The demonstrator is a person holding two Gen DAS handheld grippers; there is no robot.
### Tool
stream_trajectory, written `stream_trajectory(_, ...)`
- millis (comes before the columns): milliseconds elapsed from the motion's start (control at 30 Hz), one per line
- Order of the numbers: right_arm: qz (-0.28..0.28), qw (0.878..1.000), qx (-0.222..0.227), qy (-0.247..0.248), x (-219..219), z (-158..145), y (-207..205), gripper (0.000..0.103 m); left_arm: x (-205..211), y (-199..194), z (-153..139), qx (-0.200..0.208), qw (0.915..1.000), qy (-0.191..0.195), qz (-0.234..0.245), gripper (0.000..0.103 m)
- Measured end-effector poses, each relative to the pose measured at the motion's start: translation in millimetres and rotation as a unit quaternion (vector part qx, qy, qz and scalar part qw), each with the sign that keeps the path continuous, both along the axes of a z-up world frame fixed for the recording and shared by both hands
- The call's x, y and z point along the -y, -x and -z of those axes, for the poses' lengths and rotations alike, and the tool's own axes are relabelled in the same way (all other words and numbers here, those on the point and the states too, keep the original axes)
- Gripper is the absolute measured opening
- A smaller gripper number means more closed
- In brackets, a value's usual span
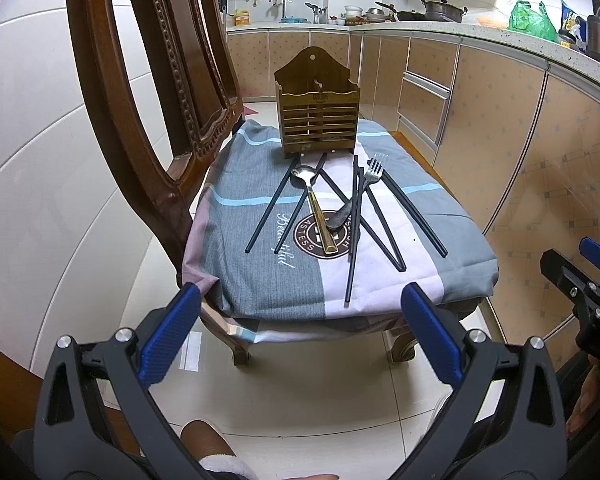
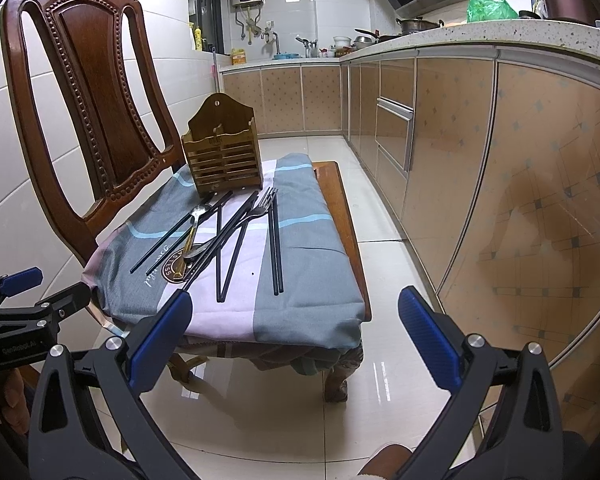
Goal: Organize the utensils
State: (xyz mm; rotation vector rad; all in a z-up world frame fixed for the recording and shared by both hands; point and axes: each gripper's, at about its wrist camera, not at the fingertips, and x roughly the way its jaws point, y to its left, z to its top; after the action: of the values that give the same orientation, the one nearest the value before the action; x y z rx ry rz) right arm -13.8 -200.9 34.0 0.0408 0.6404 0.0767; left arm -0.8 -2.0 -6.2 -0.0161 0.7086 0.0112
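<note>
my left hand-held gripper (image 1: 300,332) hung low in the centre of its view with its blue pads spread wide apart and nothing between them, short of the chair (image 1: 148,80). my right hand-held gripper (image 2: 296,344) sat the same way at the bottom of its own view, pads far apart and empty, over the pale floor tiles (image 2: 284,408).

a grey, pink and blue cloth (image 1: 260,280) covered the chair seat in the middle of the left view. at the far edge of the cloth, upper centre, a wooden utensil holder (image 1: 318,116) stood upright with its slatted front toward me; i could not tell whether anything was inside it.

in front of the holder the utensils lay scattered on the cloth. a spoon with a gold handle (image 1: 318,216) pointed its bowl toward the holder. a fork (image 1: 370,174) lay to the right of it, tines toward the holder, its handle crossing under dark chopsticks (image 1: 354,232). more dark chopsticks fanned out on both sides, several crossing one another, and one pair (image 2: 275,248) lay parallel at the right of the group in the right view.

the kitchen counter (image 2: 480,36) ran along the upper right, carrying pots and a green bag (image 2: 488,6).
</note>
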Motion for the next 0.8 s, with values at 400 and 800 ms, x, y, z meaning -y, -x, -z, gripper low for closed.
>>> stream_trajectory(400, 0.000, 1.000, 0.000, 0.002, 0.5, 0.5, 0.4, 0.101, 0.9, -0.3, 0.4, -0.004, 1.0000, 0.000, 0.001, 0.099)
stream_trajectory(800, 0.000, 1.000, -0.001, 0.002, 0.2, 1.0, 0.6, 0.101, 2.4, 0.4, 0.2, -0.004, 1.0000, -0.002, 0.002, 0.099)
